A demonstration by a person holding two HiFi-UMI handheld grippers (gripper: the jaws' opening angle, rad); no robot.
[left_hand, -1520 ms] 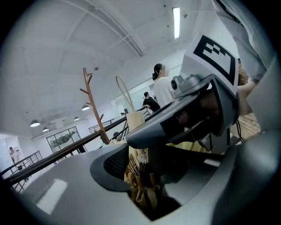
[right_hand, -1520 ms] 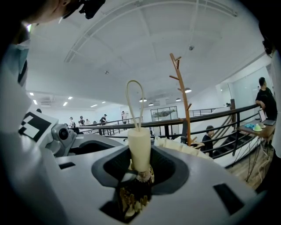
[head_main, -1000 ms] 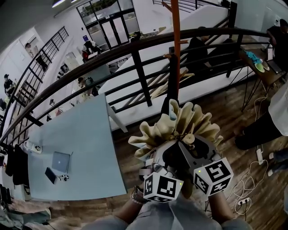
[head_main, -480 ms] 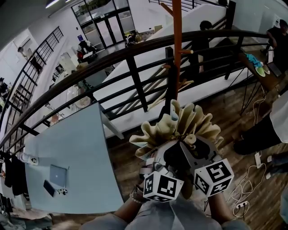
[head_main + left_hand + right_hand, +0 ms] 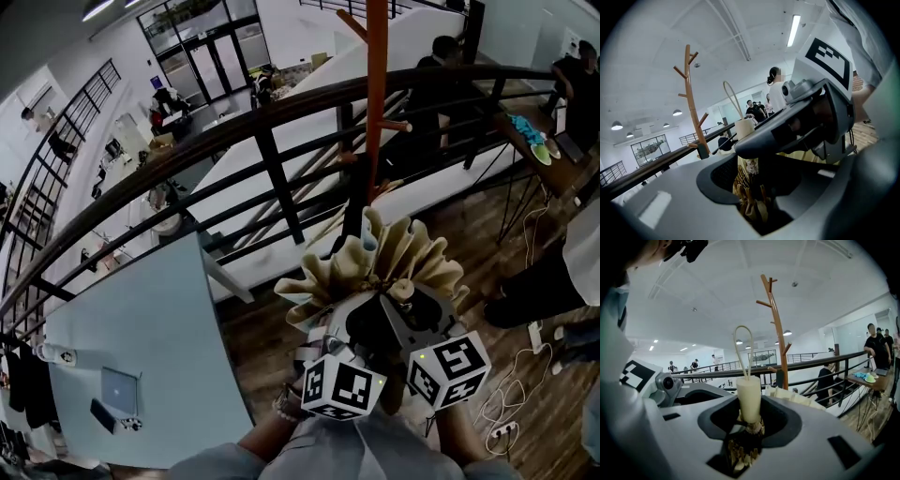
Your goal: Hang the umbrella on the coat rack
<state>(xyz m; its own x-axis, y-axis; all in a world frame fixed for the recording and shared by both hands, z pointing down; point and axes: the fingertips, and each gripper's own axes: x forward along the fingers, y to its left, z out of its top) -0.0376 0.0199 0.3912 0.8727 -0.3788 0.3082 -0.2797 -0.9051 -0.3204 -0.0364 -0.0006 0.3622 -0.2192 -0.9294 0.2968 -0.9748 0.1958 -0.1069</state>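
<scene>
A folded cream umbrella is held upright in front of me by both grippers. My left gripper is shut on its bunched ribs near the handle. My right gripper is shut on the same bundle just under the cream handle, whose thin loop strap stands up above it. The wooden coat rack, a brown pole with short angled pegs, stands ahead by the railing, beyond the umbrella and apart from it. It also shows as the coat rack at left and the coat rack right of the strap.
A black metal railing runs across just behind the rack, with a stairwell beyond. A light blue table with a laptop stands at left. At right are a person, a small desk and cables on the wood floor.
Both grippers have carried the umbrella forward toward the rack and railing, which now sit closer and a little more to the right. The table has slid left. The grip on the umbrella is unchanged.
</scene>
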